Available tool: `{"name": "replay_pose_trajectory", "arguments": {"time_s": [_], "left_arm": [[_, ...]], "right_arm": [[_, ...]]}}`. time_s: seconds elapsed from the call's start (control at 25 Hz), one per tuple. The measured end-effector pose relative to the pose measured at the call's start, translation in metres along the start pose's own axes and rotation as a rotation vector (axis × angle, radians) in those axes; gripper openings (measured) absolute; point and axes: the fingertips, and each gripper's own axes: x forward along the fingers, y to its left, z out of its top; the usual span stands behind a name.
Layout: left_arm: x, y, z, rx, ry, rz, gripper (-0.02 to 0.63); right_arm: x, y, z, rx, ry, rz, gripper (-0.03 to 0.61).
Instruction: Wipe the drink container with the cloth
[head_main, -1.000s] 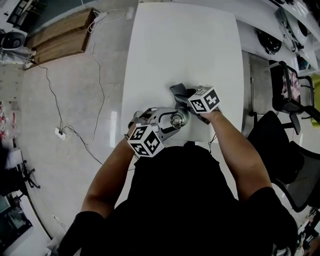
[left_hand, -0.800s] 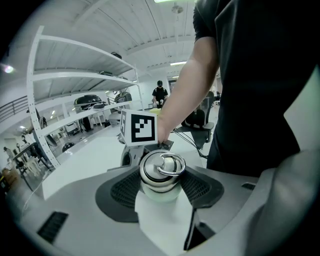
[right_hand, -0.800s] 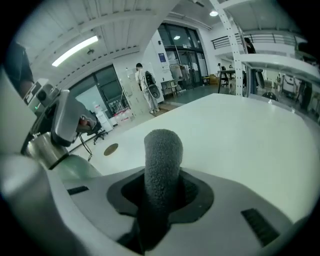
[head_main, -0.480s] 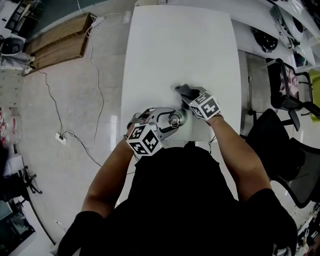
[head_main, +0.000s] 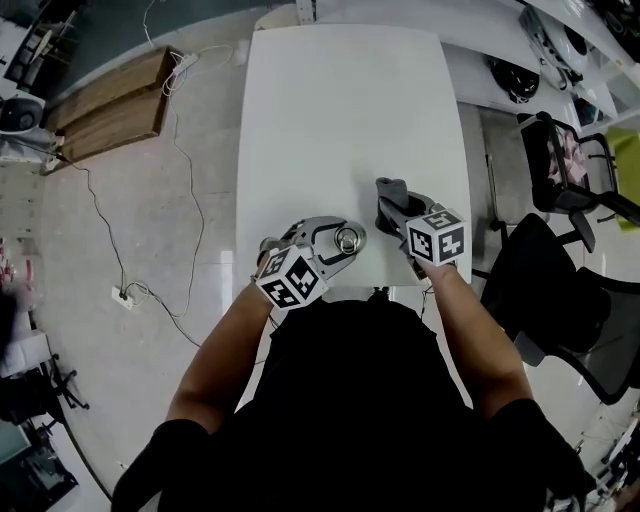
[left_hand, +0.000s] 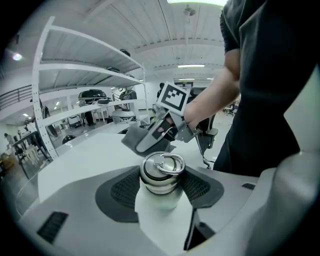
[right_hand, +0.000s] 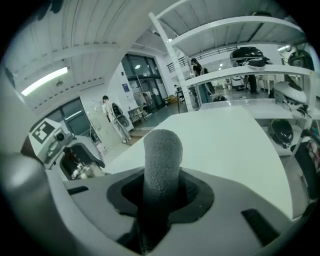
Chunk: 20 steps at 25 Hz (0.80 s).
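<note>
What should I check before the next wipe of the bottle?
1. left gripper shut on bottle: ok
2. lid on bottle: ok
3. right gripper shut on cloth: ok
4. cloth touching bottle: not ok, they are apart
5. bottle resting on table: cannot tell

No legible text or signs
</note>
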Motion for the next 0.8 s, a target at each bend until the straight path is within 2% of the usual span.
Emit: {"name": "replay_pose_trajectory", "arguments": {"time_s": [0.2, 0.44, 0.64, 0.8], "left_arm": [[0.012, -0.002, 0.007, 0.02, 0.019, -0.014, 0.259], [0.013, -0.001, 0.007, 0.011, 0.017, -0.017, 0.259], [0.015, -0.003, 0.006, -0.005, 0.009, -0.02, 0.259], [0.01, -0.002, 0.013, -0.052, -0.038, -0.039, 0.268]], "right_arm": [[-0.039, 0.009, 0.009, 0.104, -0.097, 0.008, 0.11], [-0.068, 0.035, 0.023, 0.112, -0.158, 0.049, 0.11], [-0.076, 0.052, 0.021, 0.106, -0.169, 0.055, 0.11], [-0.077, 0.058, 0.019, 0.104, -0.169, 0.048, 0.11]]}}
